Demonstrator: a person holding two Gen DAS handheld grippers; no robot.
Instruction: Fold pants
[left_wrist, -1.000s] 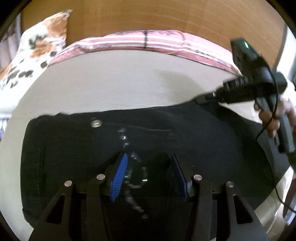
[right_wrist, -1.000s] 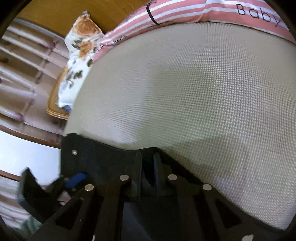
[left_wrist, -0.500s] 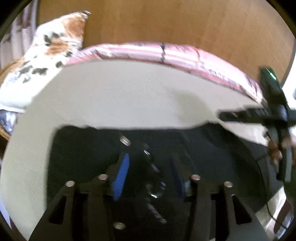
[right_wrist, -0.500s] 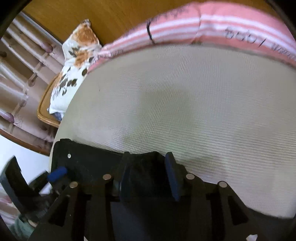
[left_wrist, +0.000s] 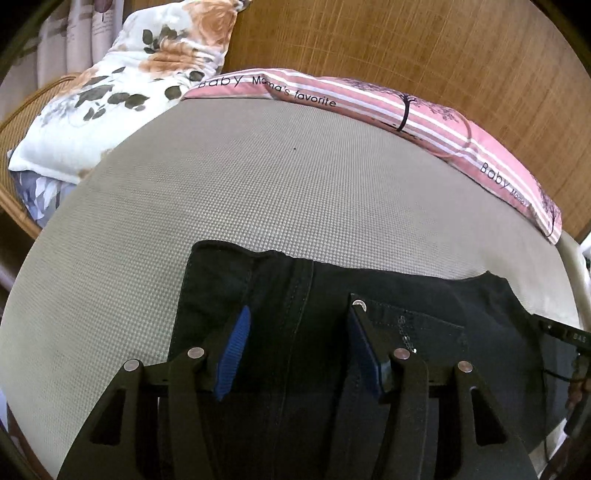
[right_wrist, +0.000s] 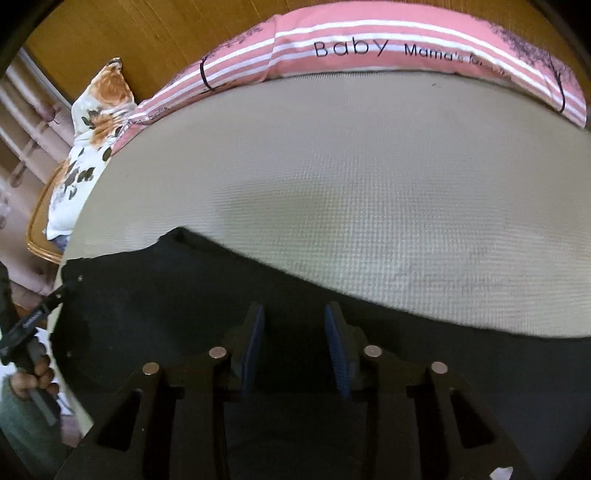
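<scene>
Lying near the front edge of the grey mattress (left_wrist: 258, 192), the black pants (left_wrist: 424, 306) now look folded over. Left gripper (left_wrist: 299, 354) has opened wider, holding nothing. Right gripper (right_wrist: 295, 347), shut before, stands open above the cloth, lately closing a bit.

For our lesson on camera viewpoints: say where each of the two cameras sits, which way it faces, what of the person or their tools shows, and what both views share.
Left wrist: sits on the left tool, faces forward and down over the black pants on the grey mattress; its own blue-padded fingers show.
Right wrist: sits on the right tool, faces down over the pants; its fingers and the person's hand at the left edge show.
Shared: pants, mattress, pink striped pillow, floral pillow.
</scene>
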